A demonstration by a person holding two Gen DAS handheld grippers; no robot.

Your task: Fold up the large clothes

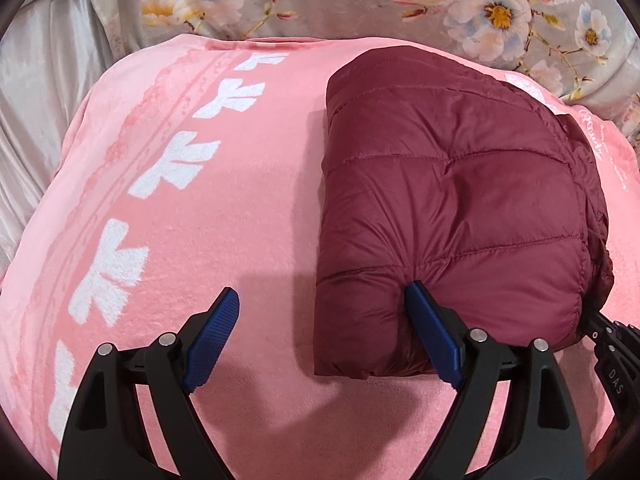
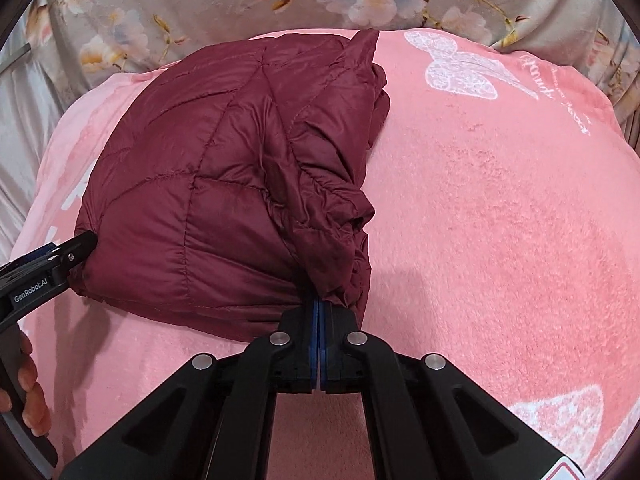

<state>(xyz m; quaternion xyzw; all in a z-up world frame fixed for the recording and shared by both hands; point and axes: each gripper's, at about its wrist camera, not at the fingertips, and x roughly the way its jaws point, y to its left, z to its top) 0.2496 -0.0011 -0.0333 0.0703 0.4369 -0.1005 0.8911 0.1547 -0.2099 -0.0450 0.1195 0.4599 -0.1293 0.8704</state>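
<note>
A dark red quilted jacket [image 1: 452, 200], folded into a thick bundle, lies on a pink blanket [image 1: 248, 208] that covers a bed. The left wrist view shows the bundle's smooth quilted top and its straight left edge, with loose layers bunched along its right side; the right wrist view shows those loose, crumpled layers [image 2: 332, 184] far better, hanging down the bundle's right side towards the camera. The left gripper [image 1: 320, 320] has its fingers spread wide: the right blue pad [image 1: 432, 336] presses into the near edge of the jacket, while the left pad [image 1: 212, 340] stands over bare blanket, so nothing is clamped between them. The right gripper [image 2: 319, 312] has its fingers pressed fully together at the jacket's near lower edge, with the crumpled fabric gathered right at their tips; whether cloth is actually pinched there cannot be told. Only the right wrist view shows a hand [image 2: 28, 384] at the left border holding the other gripper's handle, and a white butterfly print [image 2: 460, 64] on the blanket. Only the left wrist view shows a row of white marks [image 1: 188, 160] along the blanket. Behind lies a grey flowered sheet [image 1: 500, 8].
</note>
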